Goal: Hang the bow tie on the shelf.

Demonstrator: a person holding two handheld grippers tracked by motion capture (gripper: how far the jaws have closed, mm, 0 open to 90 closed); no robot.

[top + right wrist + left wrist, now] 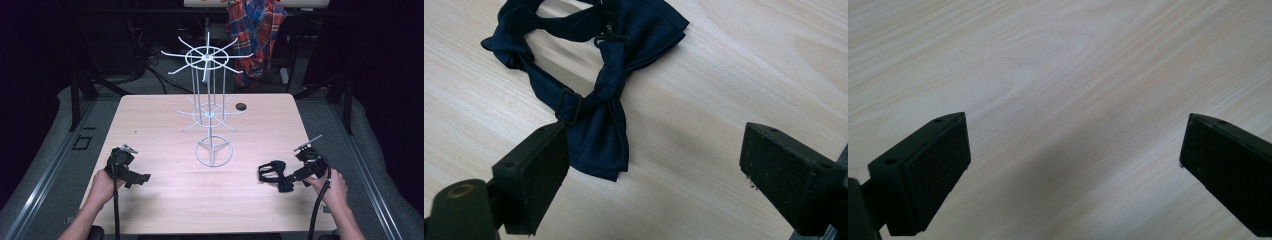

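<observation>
Pale wood-grain table [165,115] sits in a dark room, with a white wire display rack [210,107] standing at its middle as the landmark. Right of the rack's round base and nearer the person lies a dark navy bow tie [609,95], flat on the wood, its strap looped and clasp showing. A likely snag: a jaw could catch only the thin strap, so the tie slides or dangles. Right gripper [654,165] has its jaws wide apart, empty, just short of the tie. Left gripper [1075,160], left of the rack, gapes wide over bare wood.
</observation>
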